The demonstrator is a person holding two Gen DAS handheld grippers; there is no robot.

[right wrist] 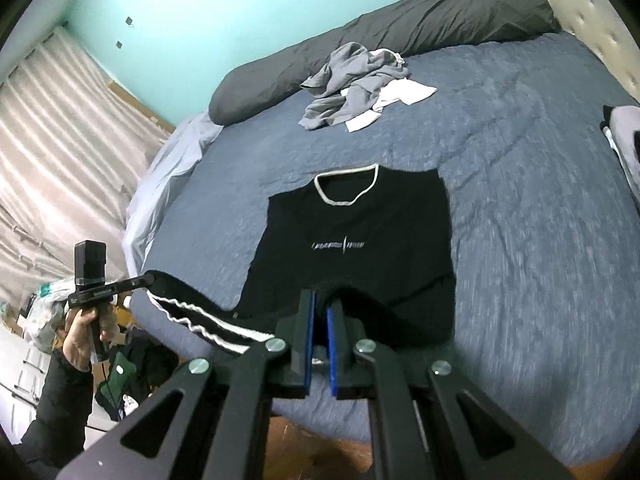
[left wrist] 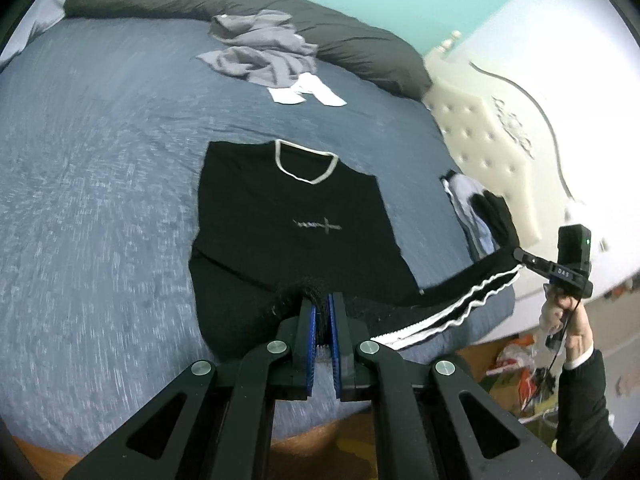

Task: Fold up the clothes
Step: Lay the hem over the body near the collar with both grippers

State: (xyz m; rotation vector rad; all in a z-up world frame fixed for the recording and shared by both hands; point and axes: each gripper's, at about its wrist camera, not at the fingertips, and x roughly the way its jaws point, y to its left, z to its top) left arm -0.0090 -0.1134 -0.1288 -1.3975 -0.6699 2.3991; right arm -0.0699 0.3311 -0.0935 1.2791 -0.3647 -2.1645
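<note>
Both the left gripper [left wrist: 322,300] and the right gripper [right wrist: 320,304] are clamped on the hem of the black shirt [left wrist: 280,216] spread on the bed [left wrist: 100,160].

Right gripper [right wrist: 320,312] clamped on the black shirt's [right wrist: 360,240] hem over the blue bedspread [right wrist: 520,200] — left gripper [right wrist: 150,278] pinching the same hem's striped stretch [right wrist: 200,316], grey clothes [right wrist: 352,84] beyond.

Between the blue, seemingly rubbery pads [left wrist: 311,320], the black shirt [left wrist: 296,216] is matt knit cloth. Beyond the fingertips: heathered blue bedspread [left wrist: 100,160], soft cloth; tufted, faintly glossy headboard [left wrist: 480,136].
</note>
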